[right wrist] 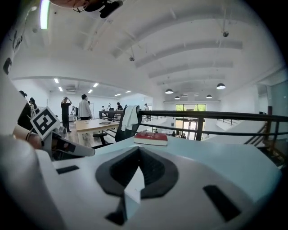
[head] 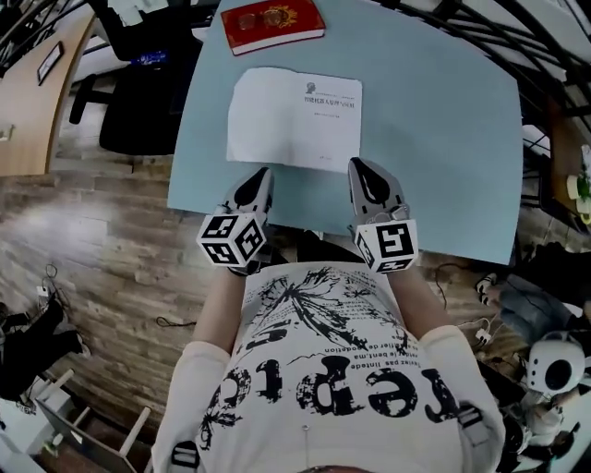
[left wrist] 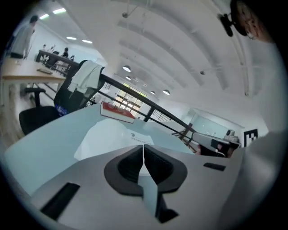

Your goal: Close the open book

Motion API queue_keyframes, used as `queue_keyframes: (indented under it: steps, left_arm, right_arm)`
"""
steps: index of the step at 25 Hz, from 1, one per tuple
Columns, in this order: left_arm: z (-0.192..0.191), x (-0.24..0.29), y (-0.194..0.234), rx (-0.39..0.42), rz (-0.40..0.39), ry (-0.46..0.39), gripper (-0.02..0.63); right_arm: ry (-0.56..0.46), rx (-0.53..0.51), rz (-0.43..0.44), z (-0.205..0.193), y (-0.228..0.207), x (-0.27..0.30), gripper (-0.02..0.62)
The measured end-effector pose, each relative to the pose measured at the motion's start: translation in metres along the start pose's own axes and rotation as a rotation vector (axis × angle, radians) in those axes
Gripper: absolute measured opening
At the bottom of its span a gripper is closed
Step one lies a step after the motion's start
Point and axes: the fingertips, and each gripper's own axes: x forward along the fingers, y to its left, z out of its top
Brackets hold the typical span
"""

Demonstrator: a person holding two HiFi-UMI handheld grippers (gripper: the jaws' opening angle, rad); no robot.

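Lying on table [head: 443,139]: open book [head: 294,118] (red book [head: 272,23] beyond).

We see the open book [head: 295,118] lying on the table [head: 443,139], left of the table's middle and nearer our edge. A closed book [head: 273,25] lies behind it at the far edge, with a strip of bare table between the two. The left gripper [head: 261,177] sits just before the open book's near left corner and the right gripper [head: 362,168] just before its near right corner, possibly touching it, while a chair [head: 138,102] stands on the floor left of the table.
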Motion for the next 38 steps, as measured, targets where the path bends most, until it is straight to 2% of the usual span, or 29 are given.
queue_keyframes:
  steps: [4, 6, 11, 17, 21, 24, 27, 31, 34, 36, 38]
  left_arm:
    - [-0.033, 0.011, 0.023, -0.285, 0.008, -0.013, 0.032]
    - [-0.044, 0.016, 0.037, -0.395, 0.030, -0.028, 0.126]
    - [-0.060, 0.029, 0.069, -0.531, 0.082, -0.057, 0.163]
    - [-0.062, 0.041, 0.083, -0.783, 0.015, -0.144, 0.183]
    - [-0.063, 0.047, 0.098, -0.975, -0.026, -0.248, 0.183]
    - [-0.058, 0.046, 0.111, -1.067, -0.038, -0.327, 0.183]
    - [-0.057, 0.048, 0.119, -1.113, -0.017, -0.358, 0.161]
    - [-0.056, 0.052, 0.123, -1.113, 0.004, -0.359, 0.066]
    - [-0.054, 0.050, 0.120, -1.100, -0.005, -0.371, 0.044]
    - [-0.049, 0.046, 0.116, -1.041, 0.002, -0.370, 0.035]
    - [-0.043, 0.043, 0.109, -0.923, 0.014, -0.353, 0.031]
  right_arm:
    - [0.033, -0.013, 0.050, -0.013, 0.005, 0.006, 0.011]
    - [0.049, -0.026, 0.072, -0.017, 0.007, 0.008, 0.011]
    - [0.069, -0.046, 0.102, -0.024, 0.010, 0.014, 0.011]
    - [0.083, -0.053, 0.104, -0.028, 0.012, 0.017, 0.011]
    - [0.081, -0.009, 0.091, -0.023, 0.007, 0.015, 0.011]
    - [0.068, 0.000, 0.080, -0.017, 0.003, 0.014, 0.011]
    - [0.069, -0.012, 0.069, -0.016, -0.003, 0.013, 0.011]
    - [0.077, -0.009, 0.056, -0.019, -0.009, 0.014, 0.011]
    - [0.078, -0.009, 0.053, -0.020, -0.013, 0.011, 0.011]
    - [0.076, -0.007, 0.053, -0.020, -0.015, 0.010, 0.011]
    - [0.070, -0.004, 0.052, -0.019, -0.017, 0.010, 0.011]
